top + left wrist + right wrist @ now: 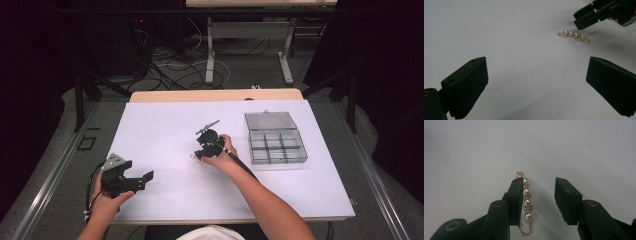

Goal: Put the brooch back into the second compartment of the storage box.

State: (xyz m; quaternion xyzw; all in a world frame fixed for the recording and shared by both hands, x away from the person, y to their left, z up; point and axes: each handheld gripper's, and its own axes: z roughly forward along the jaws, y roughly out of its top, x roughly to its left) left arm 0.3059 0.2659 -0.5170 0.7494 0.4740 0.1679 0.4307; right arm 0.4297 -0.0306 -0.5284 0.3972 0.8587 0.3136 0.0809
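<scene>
Right gripper (200,154) sits mid-table over the pearl brooch (526,203), a gold pin carrying 4 pearls in a row. In the right gripper view the brooch lies flat on the white table cover (165,130) between the 2 jaws, hard against the inner face of the left jaw, with a clear gap to the right jaw. Jaws partly closed, not clamped on anything; brooch not gripped.

Left gripper (142,179) rests near the table's near-left corner, jaws spread wide, nothing between them. Its view shows the brooch (574,36) farther off on the cover, the right gripper's (586,18) jaw tips just above it.

Clear compartment box (276,142) stands right of the brooch, well apart, lid swung open toward the far side. A small metal clip (208,126) lies just beyond the right gripper on the far side.
</scene>
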